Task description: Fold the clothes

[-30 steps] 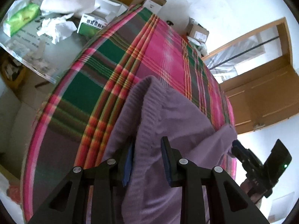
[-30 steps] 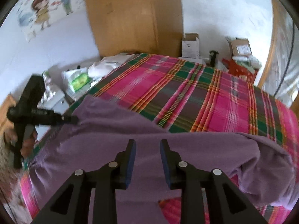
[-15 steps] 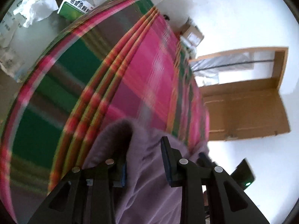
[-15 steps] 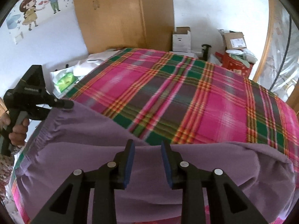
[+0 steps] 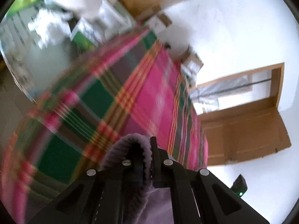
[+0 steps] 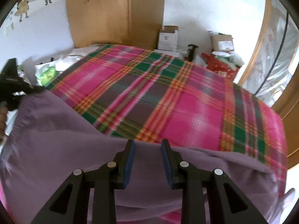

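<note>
The purple sweater is stretched across the near edge of the plaid bed cover, one ribbed corner raised at your left. Your left gripper is clamped on that ribbed hem, the knit bunched between its nearly closed fingers. Your right gripper sits over the sweater's top edge with its blue-padded fingers spread apart, cloth showing in the gap. Cardboard boxes stand beyond the bed by the wooden wardrobe.

Left hand-held gripper pinching purple sweater
</note>
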Tool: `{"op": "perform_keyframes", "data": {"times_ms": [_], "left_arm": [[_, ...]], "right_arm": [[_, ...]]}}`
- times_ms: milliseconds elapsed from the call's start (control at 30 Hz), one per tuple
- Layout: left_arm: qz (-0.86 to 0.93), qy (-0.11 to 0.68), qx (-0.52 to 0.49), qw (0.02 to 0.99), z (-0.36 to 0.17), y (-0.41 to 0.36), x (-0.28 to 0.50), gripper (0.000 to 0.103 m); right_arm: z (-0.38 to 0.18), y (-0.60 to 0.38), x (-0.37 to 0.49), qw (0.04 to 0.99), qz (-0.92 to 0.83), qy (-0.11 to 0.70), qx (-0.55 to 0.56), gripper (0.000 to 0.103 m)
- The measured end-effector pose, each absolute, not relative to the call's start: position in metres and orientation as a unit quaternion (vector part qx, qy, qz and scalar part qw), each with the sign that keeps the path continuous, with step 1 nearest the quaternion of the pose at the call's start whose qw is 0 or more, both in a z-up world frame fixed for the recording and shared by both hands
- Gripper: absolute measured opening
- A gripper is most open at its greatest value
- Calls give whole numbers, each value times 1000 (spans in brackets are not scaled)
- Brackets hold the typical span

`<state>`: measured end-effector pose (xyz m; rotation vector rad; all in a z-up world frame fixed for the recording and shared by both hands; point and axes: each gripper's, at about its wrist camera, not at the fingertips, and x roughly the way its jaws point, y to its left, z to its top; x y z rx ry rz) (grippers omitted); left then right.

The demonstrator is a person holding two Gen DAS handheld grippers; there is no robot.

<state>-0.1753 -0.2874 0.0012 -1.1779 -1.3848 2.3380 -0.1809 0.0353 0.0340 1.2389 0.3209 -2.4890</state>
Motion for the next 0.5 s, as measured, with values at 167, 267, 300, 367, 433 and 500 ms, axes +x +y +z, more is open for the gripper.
{"op": "perform_keyframes", "data": {"times_ms": [167,267,300,367,433,500], "left_arm": [[781,-476,-399,62,-7,-307,-170,5],[778,-478,-405,54,-18,-308,-172,5],[777,-478,-406,52,-21,-308,-172,5],[778,-476,-408,49,-24,-310,-174,5],[782,-468,-409,48,-23,-312,-174,5],[794,-449,-408,42,-20,-311,-175,5]], "right_arm": [[29,45,-186,150,-878,107,441,30],[29,46,-183,138,-885,114,429,30],[31,46,-182,131,-889,117,422,30],[33,50,-180,114,-895,121,415,30],[34,54,-178,112,-894,116,418,30],[33,53,-175,121,-894,108,418,33]]}}
